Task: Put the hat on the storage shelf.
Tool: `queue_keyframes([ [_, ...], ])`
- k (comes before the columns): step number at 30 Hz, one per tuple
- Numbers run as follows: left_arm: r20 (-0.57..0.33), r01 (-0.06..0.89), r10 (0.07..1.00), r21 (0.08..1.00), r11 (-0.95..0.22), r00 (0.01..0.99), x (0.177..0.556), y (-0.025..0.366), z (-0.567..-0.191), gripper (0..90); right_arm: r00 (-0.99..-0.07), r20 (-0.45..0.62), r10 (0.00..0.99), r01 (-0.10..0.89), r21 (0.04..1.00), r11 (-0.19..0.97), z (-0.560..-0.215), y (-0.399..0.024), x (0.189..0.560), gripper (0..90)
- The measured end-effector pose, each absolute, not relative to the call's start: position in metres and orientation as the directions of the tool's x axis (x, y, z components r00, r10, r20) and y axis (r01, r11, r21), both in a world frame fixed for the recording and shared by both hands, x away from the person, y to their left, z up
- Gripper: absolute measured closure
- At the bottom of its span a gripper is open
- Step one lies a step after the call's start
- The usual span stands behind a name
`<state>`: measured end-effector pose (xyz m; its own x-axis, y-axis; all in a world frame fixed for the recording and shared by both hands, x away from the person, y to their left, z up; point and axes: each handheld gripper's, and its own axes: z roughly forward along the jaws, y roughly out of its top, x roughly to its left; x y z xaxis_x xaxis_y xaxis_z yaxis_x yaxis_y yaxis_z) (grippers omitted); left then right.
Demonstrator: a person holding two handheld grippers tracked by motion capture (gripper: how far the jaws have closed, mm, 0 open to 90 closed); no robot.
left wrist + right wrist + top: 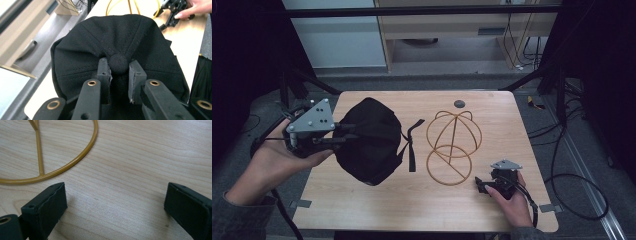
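Observation:
A black cap (369,142) hangs lifted off the left half of the wooden table (412,205), its strap (412,147) dangling to the right. My left gripper (348,134) comes in from the left and is shut on the cap. In the left gripper view the jaws pinch the round top button (118,63) of the cap (112,37), with my left gripper (119,68) pressed into the crown. A yellow wire cap frame (453,147) stands at the table's middle. My right gripper (482,186) rests open on the table beside the frame's base ring (75,160), with nothing between the jaws of my right gripper (115,205).
A small dark round disc (459,104) lies near the table's far edge. Black stand legs and cables run along the floor on both sides. A pale cabinet (452,30) stands beyond the table. Bare wood lies along the near edge between the hands.

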<state>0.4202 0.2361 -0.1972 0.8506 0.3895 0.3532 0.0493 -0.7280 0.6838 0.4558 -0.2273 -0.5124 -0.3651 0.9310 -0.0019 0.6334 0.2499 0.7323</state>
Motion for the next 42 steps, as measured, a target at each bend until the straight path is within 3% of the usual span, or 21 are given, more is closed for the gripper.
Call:
queue_keyframes([
  [15,0.407,-0.009,0.376,0.689,-0.725,0.832,0.424,0.208,-0.161,74.9,-0.365,-0.002,0.931,0.633,0.732,0.250,-0.512,-0.227,0.456,4.6],
  [42,0.405,-0.074,0.299,0.690,-0.720,0.864,0.443,0.130,-0.153,74.9,-0.364,0.003,0.931,0.636,0.731,0.246,-0.512,-0.227,0.456,4.5],
])
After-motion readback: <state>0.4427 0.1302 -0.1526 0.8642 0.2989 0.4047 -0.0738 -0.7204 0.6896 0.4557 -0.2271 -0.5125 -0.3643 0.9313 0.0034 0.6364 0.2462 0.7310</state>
